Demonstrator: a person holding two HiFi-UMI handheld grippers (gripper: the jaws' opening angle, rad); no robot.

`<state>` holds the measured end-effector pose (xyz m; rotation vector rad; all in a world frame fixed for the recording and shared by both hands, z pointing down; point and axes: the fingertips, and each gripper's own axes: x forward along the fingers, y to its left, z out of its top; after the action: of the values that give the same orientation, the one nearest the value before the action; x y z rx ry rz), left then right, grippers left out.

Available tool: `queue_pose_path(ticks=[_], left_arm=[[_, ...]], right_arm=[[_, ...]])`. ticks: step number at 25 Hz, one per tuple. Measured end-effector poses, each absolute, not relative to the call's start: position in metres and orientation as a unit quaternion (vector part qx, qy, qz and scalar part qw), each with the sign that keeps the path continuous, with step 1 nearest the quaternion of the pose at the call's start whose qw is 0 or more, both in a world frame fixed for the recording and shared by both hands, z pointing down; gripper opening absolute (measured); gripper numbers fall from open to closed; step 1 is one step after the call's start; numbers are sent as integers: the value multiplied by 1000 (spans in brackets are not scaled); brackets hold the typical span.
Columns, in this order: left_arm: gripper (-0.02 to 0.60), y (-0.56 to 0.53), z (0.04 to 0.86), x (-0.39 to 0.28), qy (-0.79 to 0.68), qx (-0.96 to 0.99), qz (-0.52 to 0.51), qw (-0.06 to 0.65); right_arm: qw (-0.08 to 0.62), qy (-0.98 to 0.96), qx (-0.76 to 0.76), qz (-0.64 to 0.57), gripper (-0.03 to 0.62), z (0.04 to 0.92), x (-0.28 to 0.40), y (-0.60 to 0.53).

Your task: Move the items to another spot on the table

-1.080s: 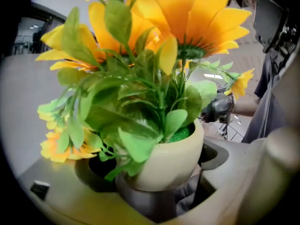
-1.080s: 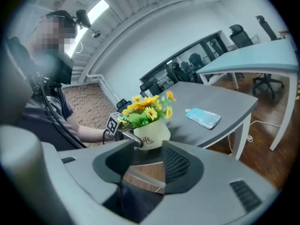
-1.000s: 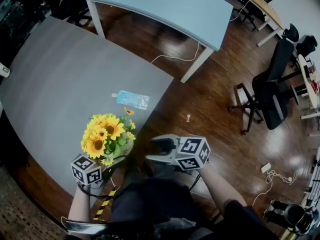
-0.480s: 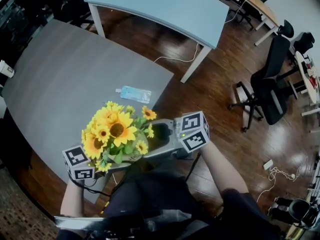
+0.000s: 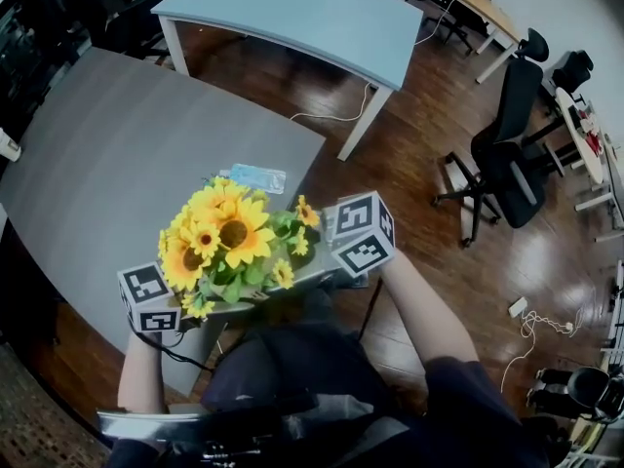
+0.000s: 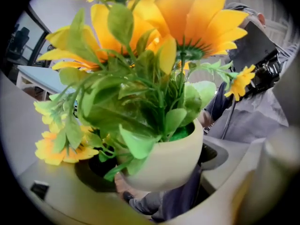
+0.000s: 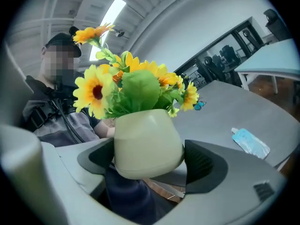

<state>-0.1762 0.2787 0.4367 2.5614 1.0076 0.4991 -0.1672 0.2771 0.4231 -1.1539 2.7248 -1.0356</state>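
Observation:
A cream pot [image 7: 146, 142] of yellow sunflowers [image 5: 229, 237] hangs in the air over the near edge of the grey table [image 5: 107, 164]. My left gripper [image 5: 239, 302] is shut on the pot [image 6: 168, 161], which sits tilted between its jaws. My right gripper [image 5: 292, 266] reaches in from the right. Its jaws have just been opening and now stand wide on either side of the pot, with a thin gap at the right pad [image 7: 202, 163]. In the head view the blooms hide the pot and both sets of fingertips.
A light blue pouch [image 5: 256, 177] lies on the grey table just beyond the flowers, also in the right gripper view [image 7: 251, 143]. A pale blue table [image 5: 292, 13] stands further back. Black office chairs [image 5: 507, 154] and cables are on the wooden floor at right.
Both grippers have risen, the left one lifting the flower pot. The right gripper has moved left from beside the table edge to the pot, and its jaws now stand around it.

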Motion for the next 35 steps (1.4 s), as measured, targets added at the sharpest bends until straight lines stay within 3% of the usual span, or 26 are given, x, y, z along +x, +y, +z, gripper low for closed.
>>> queue_pose_path(ticks=[13,22,27,35], left_arm=[[509,327,432,-182,477,857,167,104],[509,413,437,-136,513,832,206,49],[508,481,441,-100,525,818,237,-11],[508,570,428,-36,503,819,271,-43]], right_arm=[[-8,814,-495,-304,474,418,-175,327],[35,789,-559,-252,474,413,-124,416],[17,797,-552,-246,474,424,-91,484],[16,806,-553,-209,474,414,-28,568]])
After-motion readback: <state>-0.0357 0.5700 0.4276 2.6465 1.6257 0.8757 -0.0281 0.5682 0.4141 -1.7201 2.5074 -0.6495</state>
